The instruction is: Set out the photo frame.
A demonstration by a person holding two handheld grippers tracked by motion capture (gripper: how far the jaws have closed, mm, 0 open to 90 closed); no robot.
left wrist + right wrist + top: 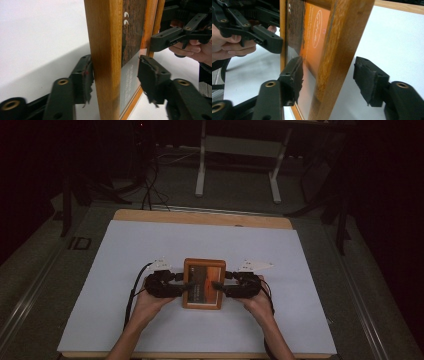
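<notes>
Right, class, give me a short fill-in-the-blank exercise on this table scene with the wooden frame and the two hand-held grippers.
1. The picture frame is made of ____.
2. The frame lies on a ____ sheet that covers the table.
3. The left hand-held gripper and the right hand-held gripper reach the frame from ____ sides.
4. The printed picture inside the frame is mostly brown and ____.

Missing words: wood; white; opposite; orange

frame's (106, 50) small print unreadable

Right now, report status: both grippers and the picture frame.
Left gripper open, jaws astride the frame's left edge. Right gripper open, astride the right edge. Wooden picture frame flat on white table. Nothing in the way.
</notes>
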